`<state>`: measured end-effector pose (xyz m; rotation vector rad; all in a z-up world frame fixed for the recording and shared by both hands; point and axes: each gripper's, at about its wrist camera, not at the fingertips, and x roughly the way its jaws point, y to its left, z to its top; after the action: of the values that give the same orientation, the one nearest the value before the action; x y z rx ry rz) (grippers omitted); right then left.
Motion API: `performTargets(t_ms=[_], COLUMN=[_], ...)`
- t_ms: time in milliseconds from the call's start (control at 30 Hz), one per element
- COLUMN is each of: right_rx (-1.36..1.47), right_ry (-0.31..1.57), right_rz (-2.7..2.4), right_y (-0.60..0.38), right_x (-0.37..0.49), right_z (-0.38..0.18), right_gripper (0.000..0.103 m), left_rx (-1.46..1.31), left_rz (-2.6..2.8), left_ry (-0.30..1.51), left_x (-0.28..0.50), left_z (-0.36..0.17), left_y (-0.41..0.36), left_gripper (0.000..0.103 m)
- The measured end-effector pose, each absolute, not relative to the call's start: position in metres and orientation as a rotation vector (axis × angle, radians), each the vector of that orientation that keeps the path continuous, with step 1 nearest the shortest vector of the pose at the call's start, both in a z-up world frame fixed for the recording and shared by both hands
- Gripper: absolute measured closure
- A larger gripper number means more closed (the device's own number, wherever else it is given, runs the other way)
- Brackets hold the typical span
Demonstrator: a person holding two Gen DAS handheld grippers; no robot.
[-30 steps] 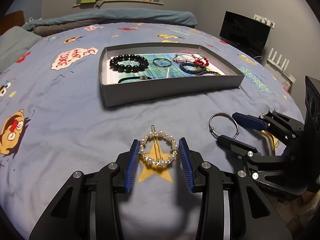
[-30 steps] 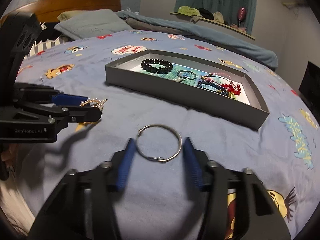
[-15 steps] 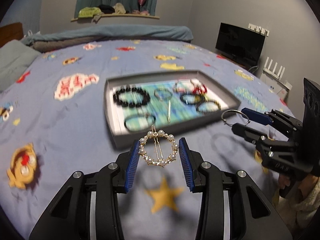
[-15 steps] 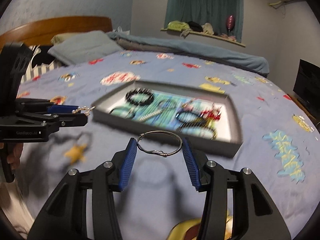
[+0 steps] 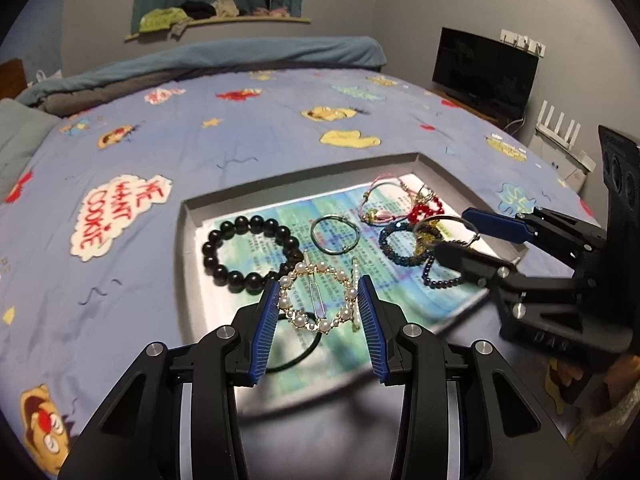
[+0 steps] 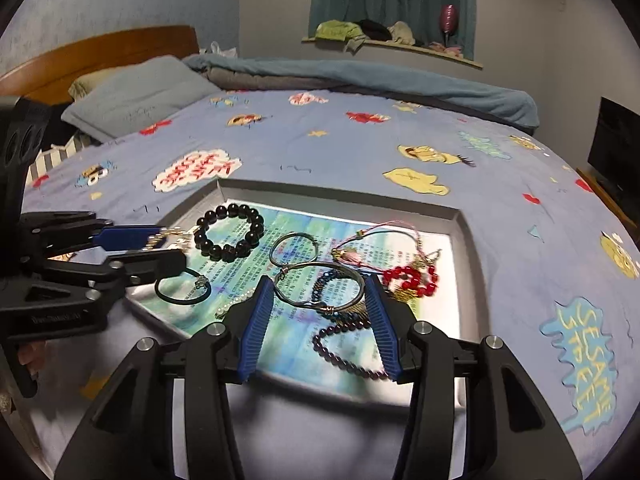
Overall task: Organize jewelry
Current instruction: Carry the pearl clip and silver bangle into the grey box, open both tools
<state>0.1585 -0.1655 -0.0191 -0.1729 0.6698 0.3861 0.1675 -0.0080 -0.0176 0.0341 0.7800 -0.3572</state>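
My left gripper [image 5: 318, 304] is shut on a round pearl hair clip [image 5: 316, 300] and holds it above the near left part of a grey tray [image 5: 188, 240]. My right gripper [image 6: 320, 300] is shut on a silver wire bangle [image 6: 320, 284] and holds it above the tray's [image 6: 468, 248] near middle. It also shows in the left wrist view [image 5: 460, 236]. In the tray lie a black bead bracelet [image 5: 248, 252], a silver ring [image 5: 335, 234], a black hair tie [image 6: 182, 286], red beads [image 6: 410, 280] and dark bead bracelets [image 6: 348, 344].
The tray sits on a blue patterned bedspread [image 5: 120, 152]. A pillow [image 6: 140, 96] and wooden headboard [image 6: 100, 52] are at the far left. A black screen [image 5: 484, 72] stands beside the bed.
Both grippers have lifted their pieces off the bedspread and carried them forward over the tray. One second ago both pieces lay on the bedspread in front of the tray.
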Motion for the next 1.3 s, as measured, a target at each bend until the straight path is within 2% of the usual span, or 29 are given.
performTargets(t_ms=[700,1000,1067,1100,1133,1167,1267,1300], right_rx=[-0.206,-0.174,-0.184,-0.189,-0.195,-0.193,-0.172,-0.169], right_ry=[0.935,0.939,0.933,0.929,0.920,0.914,0.906,0.903], right_rz=[0.462,0.452,0.442,0.437,0.428,0.426,0.429,0.425], right_y=[-0.143,-0.150,-0.152,-0.153,-0.154,-0.156,-0.161,-0.162], right_x=[0.195,0.192,0.190,0.189,0.186,0.185,0.179,0.178], right_z=[-0.051,-0.048,-0.046,-0.045,-0.042,-0.041,-0.036,-0.034], right_gripper=[0.055,0.055,0.054,0.053,0.048,0.044,0.042,0.038], left_rx=[0.057,0.064,0.063,0.060,0.054,0.049,0.040,0.040], left_rz=[-0.345,-0.337,-0.332,-0.329,-0.324,-0.322,-0.319,-0.314], left_ry=[0.926,0.914,0.908,0.903,0.895,0.889,0.873,0.867], left_x=[0.199,0.196,0.195,0.193,0.192,0.190,0.185,0.183], left_z=[-0.054,-0.054,-0.052,-0.051,-0.049,-0.047,-0.040,-0.038], left_y=[-0.009,-0.013,-0.012,-0.012,-0.010,-0.009,-0.007,-0.006], left_gripper=[0.061,0.058,0.055,0.050,0.044,0.043,0.041,0.035])
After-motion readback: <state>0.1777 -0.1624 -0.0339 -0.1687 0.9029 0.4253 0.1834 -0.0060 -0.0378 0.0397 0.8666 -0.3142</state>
